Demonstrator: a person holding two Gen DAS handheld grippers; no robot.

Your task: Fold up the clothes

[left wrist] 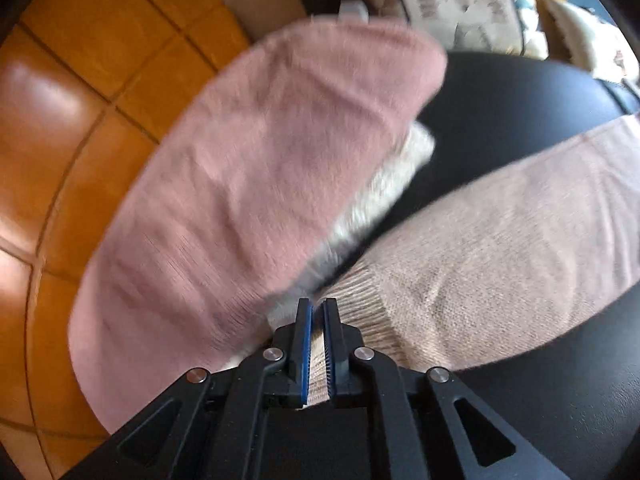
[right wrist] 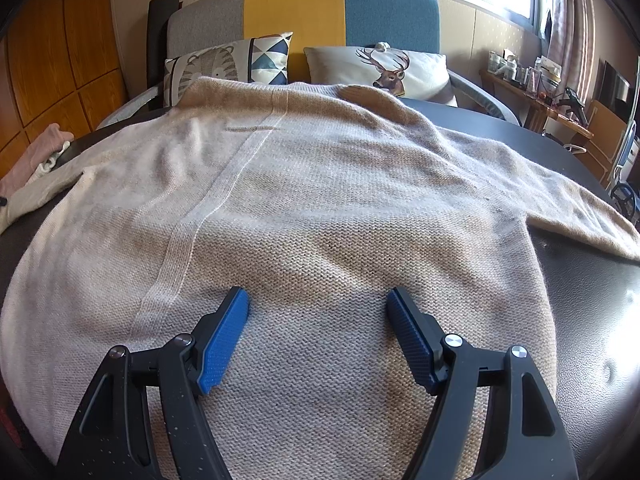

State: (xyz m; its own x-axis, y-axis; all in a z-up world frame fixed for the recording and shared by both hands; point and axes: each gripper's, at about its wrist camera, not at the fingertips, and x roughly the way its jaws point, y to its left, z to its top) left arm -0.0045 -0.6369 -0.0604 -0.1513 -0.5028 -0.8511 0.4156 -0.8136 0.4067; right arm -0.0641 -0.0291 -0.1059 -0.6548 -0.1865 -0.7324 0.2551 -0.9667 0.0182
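Left gripper (left wrist: 318, 312): your blue pads were pinched almost together on the ribbed cuff (left wrist: 356, 320) of the beige sweater's sleeve (left wrist: 500, 248), with the knit caught between them.
Right gripper (right wrist: 318, 300): you held its jaws wide apart over the sweater's lower body, nothing between the pads (whether the tips touched the knit, I could not tell).
Beige sweater (right wrist: 320, 200): it lay spread flat across the black table (right wrist: 592, 300), its collar toward the far edge by the sofa and its hem toward you; a ribbed band ran lengthwise down its left half.
Sleeves: one reached toward the table's right edge (right wrist: 580, 216); the other ran off to the left edge, where your left gripper had it.
Pink garment (left wrist: 248, 208): it sat at the table's left edge, just beside the held cuff, blurred in the left wrist view, with something white and fluffy (left wrist: 384, 196) tucked under it.
Table: black and glossy, bare along its right edge.
Beyond the far edge: a grey, yellow and teal sofa (right wrist: 340, 4) carried a deer cushion (right wrist: 384, 66) and a patterned cushion (right wrist: 232, 60).
Floor: orange tiles (left wrist: 60, 120) lay below the table's left edge.
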